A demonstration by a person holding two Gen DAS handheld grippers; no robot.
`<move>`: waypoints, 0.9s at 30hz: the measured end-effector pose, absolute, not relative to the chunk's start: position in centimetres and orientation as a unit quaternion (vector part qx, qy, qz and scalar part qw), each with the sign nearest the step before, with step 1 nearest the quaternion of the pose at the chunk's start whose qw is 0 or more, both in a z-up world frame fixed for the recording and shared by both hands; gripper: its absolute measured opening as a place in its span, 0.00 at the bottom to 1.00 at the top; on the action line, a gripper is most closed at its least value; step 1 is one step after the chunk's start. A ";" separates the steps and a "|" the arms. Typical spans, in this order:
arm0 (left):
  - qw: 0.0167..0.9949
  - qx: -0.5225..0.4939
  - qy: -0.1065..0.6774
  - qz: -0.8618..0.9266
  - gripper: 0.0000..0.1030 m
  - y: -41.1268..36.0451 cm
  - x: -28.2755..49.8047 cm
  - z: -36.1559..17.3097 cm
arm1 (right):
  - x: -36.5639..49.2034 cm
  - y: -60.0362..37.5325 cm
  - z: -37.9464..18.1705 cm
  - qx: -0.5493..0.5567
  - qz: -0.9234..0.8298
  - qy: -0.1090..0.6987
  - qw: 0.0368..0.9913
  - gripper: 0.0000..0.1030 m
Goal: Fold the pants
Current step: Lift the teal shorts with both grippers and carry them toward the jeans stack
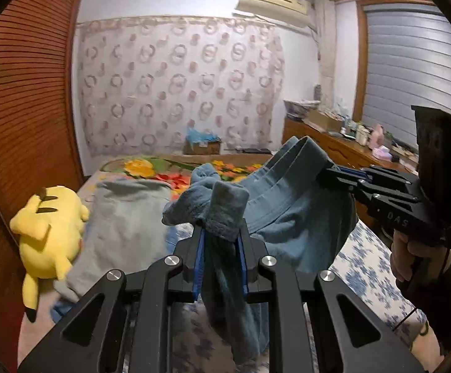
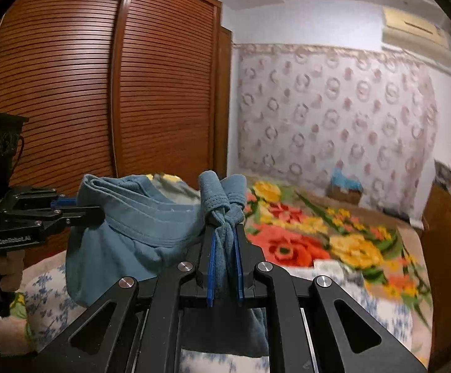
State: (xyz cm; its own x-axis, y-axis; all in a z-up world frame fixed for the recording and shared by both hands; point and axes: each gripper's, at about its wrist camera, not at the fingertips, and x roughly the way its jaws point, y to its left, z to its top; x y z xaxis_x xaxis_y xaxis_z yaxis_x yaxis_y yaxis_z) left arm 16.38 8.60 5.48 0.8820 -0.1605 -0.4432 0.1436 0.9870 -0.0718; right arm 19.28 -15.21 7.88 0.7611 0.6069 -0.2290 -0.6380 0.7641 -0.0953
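Above a bed (image 1: 365, 267) with a flowered blanket (image 2: 318, 236), blue pants (image 1: 287, 205) hung in the air between two grippers. Each clamped a bunched end of the waistband: the left gripper (image 1: 220, 242) near its own camera, the right gripper (image 2: 224, 248) likewise. No fold showed yet; by the look of it, the pants had only been picked up, and laying flat and folding remained. A yellow plush toy (image 1: 48, 236) lay on the bed nearby.
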 end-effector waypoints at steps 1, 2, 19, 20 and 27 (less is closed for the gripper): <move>0.972 -0.023 0.225 -0.071 0.19 9.3 16.5 5.8 | 20.0 -14.8 7.9 -0.087 0.337 0.089 0.933 0.10; 0.973 -0.026 0.221 -0.067 0.19 9.8 16.6 6.0 | 20.8 -14.3 8.1 -0.091 0.340 0.085 0.932 0.10; 0.972 -0.087 0.219 0.014 0.19 18.3 18.6 3.8 | 34.0 -5.3 7.9 -0.126 0.431 0.084 0.890 0.10; 0.971 -0.092 0.221 0.020 0.19 18.7 18.5 3.4 | 34.7 -4.4 7.6 -0.127 0.437 0.088 0.886 0.10; 0.961 -0.115 0.247 0.045 0.19 20.7 18.7 0.7 | 38.2 -0.3 6.4 -0.148 0.460 0.110 0.868 0.10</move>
State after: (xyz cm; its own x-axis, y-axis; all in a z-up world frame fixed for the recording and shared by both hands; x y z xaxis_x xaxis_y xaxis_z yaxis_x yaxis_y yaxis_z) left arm 18.66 20.72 0.72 0.8740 0.0286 -0.4851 -0.1425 0.9695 -0.1996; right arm 38.17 -0.33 6.37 0.5521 0.7671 -0.3268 -0.8320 0.5326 -0.1553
